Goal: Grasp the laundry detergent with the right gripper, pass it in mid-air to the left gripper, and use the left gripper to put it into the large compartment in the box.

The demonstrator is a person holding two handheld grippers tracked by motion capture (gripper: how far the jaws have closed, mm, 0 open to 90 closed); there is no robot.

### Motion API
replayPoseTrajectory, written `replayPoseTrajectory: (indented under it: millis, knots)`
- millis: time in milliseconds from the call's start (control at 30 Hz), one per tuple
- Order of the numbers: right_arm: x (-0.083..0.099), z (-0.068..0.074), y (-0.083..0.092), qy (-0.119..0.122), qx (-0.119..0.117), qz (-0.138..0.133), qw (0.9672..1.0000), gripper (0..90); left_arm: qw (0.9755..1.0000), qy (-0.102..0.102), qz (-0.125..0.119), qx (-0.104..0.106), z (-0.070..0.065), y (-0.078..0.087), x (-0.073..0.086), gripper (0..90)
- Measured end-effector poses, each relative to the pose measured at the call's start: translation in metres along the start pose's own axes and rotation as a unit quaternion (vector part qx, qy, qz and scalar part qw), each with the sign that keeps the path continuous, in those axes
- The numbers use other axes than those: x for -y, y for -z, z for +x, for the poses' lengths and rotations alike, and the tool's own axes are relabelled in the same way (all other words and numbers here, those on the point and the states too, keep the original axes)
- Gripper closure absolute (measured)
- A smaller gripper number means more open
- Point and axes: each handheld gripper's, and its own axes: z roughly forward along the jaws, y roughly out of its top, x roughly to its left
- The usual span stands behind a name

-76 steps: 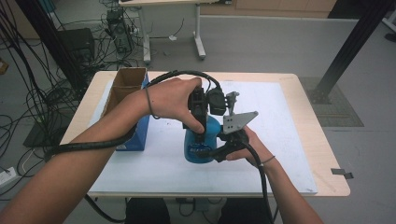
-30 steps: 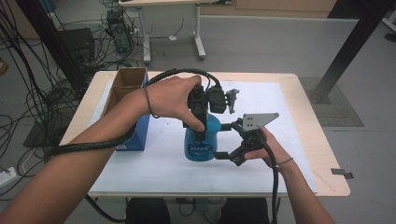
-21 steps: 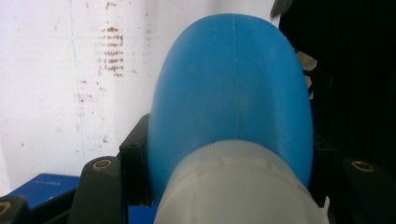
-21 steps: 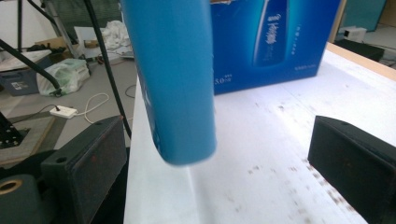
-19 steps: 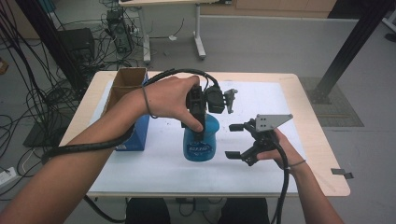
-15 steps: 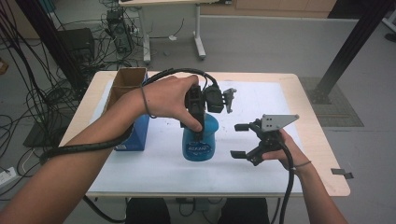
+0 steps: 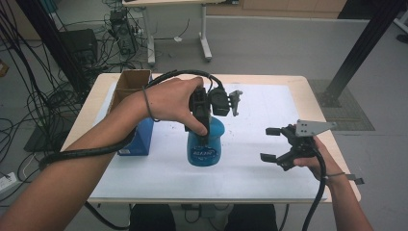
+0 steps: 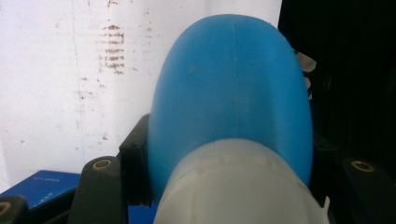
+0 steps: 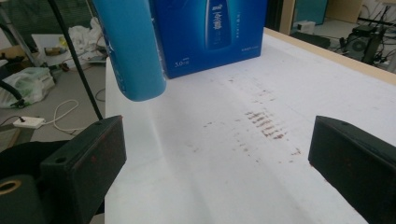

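While left gripper (image 7: 208, 126) holds the blue bottle (image 7: 206, 147), right gripper (image 7: 272, 143) stands off, empty.
Near side of bench (image 7: 288, 82): right fingers (image 9: 84, 161) apart, nothing between, well right of the bottle. Mid-bench: bottle upright on the white sheet (image 7: 260, 115), left fingers (image 8: 135, 161) clamped on its neck from above. Behind-left: blue box (image 7: 138, 139), open carton (image 7: 129, 83). Looks like a regrasp or hand-off step; next likely calls for the right gripper to square up on the body.

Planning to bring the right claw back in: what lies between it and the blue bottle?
Nothing: in the high view, bare white table cover separates the right claw from the blue bottle.
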Motion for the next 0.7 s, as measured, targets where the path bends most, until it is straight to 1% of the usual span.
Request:
replayPoseTrajectory:
  millis: [200, 500, 600, 700]
  knots:
    - [0.006, 0.002, 0.015, -0.006, 0.02, -0.002, 0.9998, 4.0, 1.0, 0.003, 0.001, -0.001, -0.001, 0.001, -0.001, 38.0]
    - [0.014, 0.003, 0.025, -0.018, 0.044, 0.006, 0.9989, 4.0, 0.9999, 0.008, -0.004, -0.006, -0.002, 0.006, -0.001, 38.0]
    - [0.016, 0.003, 0.026, -0.022, 0.048, 0.007, 0.9986, 4.0, 0.9998, 0.018, -0.006, -0.012, -0.002, 0.009, -0.001, 38.0]
    - [0.017, 0.003, 0.028, -0.023, 0.053, 0.009, 0.9983, 4.0, 0.9993, 0.031, -0.006, -0.021, -0.003, 0.012, -0.001, 38.0]
